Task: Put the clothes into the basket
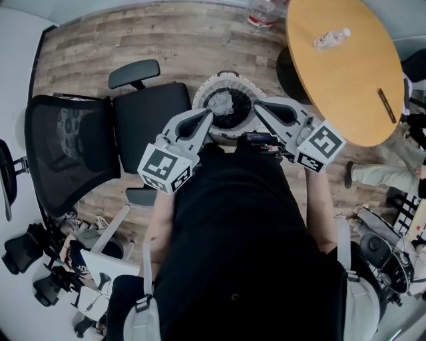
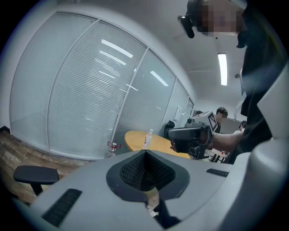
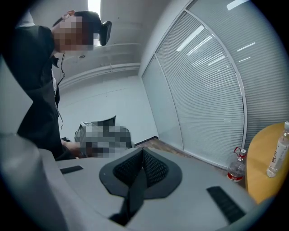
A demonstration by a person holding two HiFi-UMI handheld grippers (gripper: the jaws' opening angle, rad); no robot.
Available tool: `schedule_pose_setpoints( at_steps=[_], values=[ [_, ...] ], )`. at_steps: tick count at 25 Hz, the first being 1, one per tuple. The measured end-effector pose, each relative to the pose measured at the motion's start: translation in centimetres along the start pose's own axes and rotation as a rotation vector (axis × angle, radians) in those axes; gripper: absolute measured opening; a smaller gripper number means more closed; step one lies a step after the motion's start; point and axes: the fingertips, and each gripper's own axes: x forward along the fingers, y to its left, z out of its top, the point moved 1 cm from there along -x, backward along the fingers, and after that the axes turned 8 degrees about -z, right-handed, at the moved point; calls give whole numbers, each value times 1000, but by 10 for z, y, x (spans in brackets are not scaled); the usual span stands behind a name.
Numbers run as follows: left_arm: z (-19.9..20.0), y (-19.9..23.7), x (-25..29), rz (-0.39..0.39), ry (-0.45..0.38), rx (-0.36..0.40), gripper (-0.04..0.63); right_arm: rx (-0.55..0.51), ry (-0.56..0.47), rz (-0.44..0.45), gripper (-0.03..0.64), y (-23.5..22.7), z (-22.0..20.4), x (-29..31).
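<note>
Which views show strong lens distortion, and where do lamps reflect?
Left gripper view and right gripper view: strong fisheye bending, dark rounded corners, ceiling-lamp streaks reflected on the glass wall with white blinds; head view: also bent at the edges, evenly lit, round wooden table sharp.

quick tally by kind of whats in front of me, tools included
basket: 1
table: 1
chair: 1
tools: 2, left tool, right tool
clothes: 2, grey cloth in the basket, black cloth held by the tools
bottles: 2, bottle on the table, bottle with red label
total: 9
</note>
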Motion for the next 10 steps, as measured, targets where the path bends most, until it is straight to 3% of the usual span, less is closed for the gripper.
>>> schedule_pose_setpoints(
  at_steps=[10],
  values=[
    [-5, -3, 11, -18, 17, -3, 12, -13, 7, 10, 15, -2, -4, -1]
  ],
)
